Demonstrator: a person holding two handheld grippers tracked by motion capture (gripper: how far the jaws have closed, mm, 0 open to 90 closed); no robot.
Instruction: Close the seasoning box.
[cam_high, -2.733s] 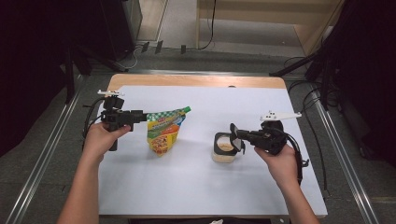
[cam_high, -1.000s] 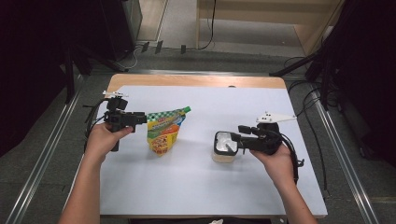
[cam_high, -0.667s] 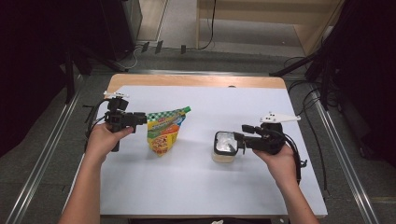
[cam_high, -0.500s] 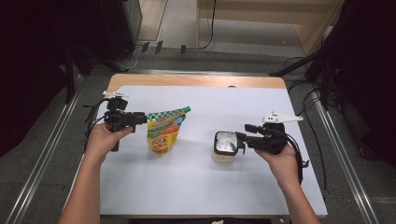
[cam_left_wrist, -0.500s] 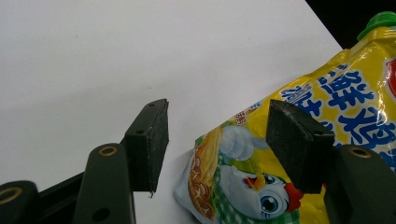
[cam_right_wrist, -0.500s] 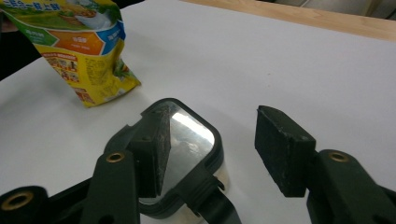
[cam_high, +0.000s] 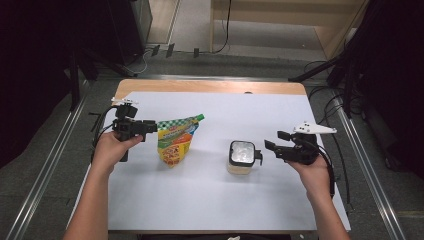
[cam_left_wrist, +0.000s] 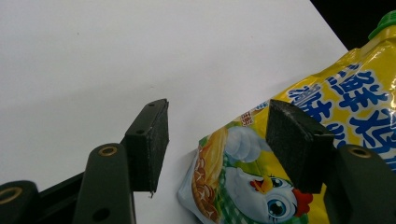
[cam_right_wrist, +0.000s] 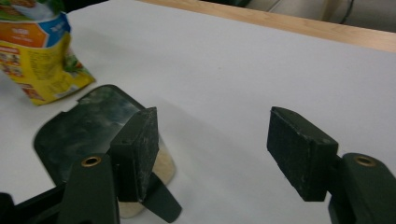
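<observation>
Right gripper (cam_high: 270, 146) sat spread just right of the container (cam_high: 241, 157), its jaws having just been opening, with nothing pinched between them — in the right gripper view (cam_right_wrist: 210, 154) the dark lid (cam_right_wrist: 88, 130) lay off to the left of the near jaw, bare white surface showing in the gap. That container, pale-bodied under a black clip lid, stood right of the table's middle. Left gripper (cam_high: 150, 127) also stood spread, at the left edge of the yellow pouch (cam_high: 176, 143); in the left gripper view (cam_left_wrist: 217, 140) the pouch's corner (cam_left_wrist: 243, 186) lay in the gap, the pads not pressing on it. Pouch and container stood well apart on a white sheet (cam_high: 210, 200) over a wooden table (cam_high: 210, 86). Beyond it — grey floor (cam_high: 195, 35), loose cables (cam_high: 320, 67), a pale wooden bench (cam_high: 280, 15) and dark equipment at both sides.
</observation>
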